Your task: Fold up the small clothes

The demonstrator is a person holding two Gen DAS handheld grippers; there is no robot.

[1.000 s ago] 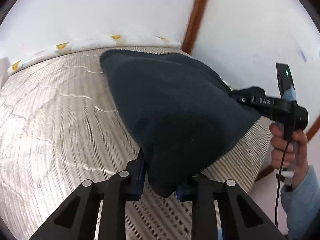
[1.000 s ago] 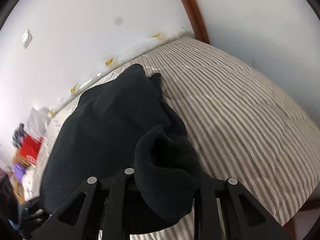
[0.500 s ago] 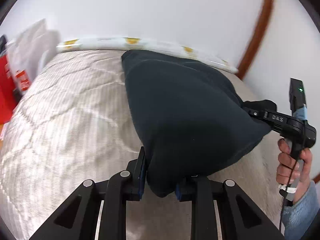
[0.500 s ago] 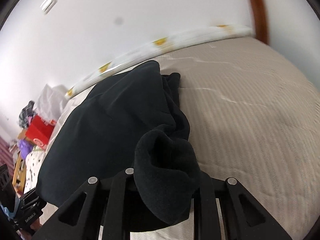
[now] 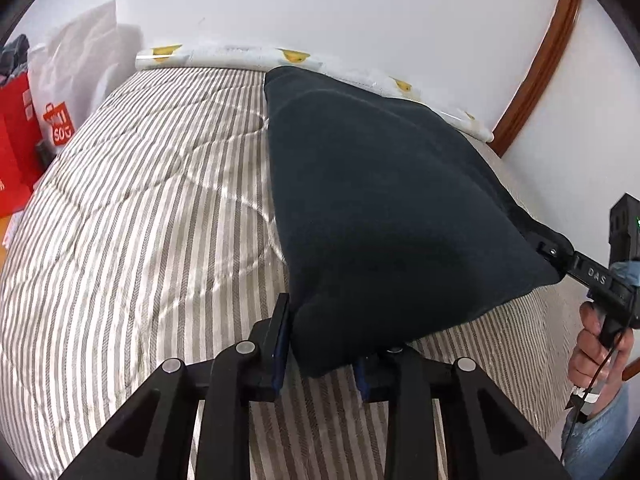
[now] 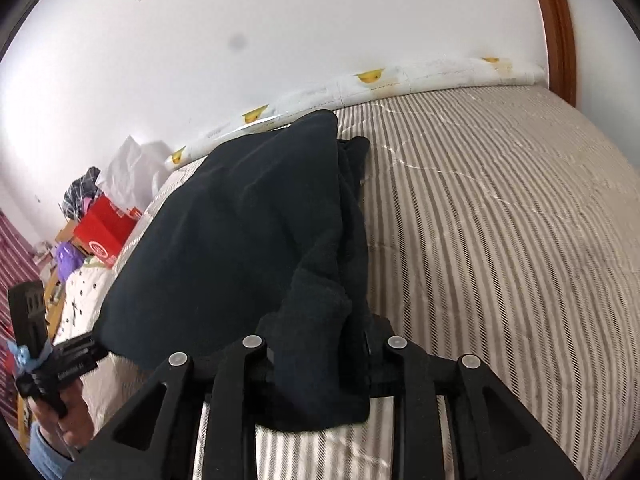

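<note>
Evidently no fold was finished: the dark garment (image 5: pixel 384 208) hung between both sets of jaws above the striped bed (image 5: pixel 140 220), left gripper (image 5: pixel 320 356) and right gripper (image 6: pixel 320 364) opening, cloth between them.

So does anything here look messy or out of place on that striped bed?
Mostly tidy. The dark garment is not flat: it hangs stretched between the left tongs and the right tongs, both opening, with one side bunched in loose folds. Bags clutter the bedside.
</note>
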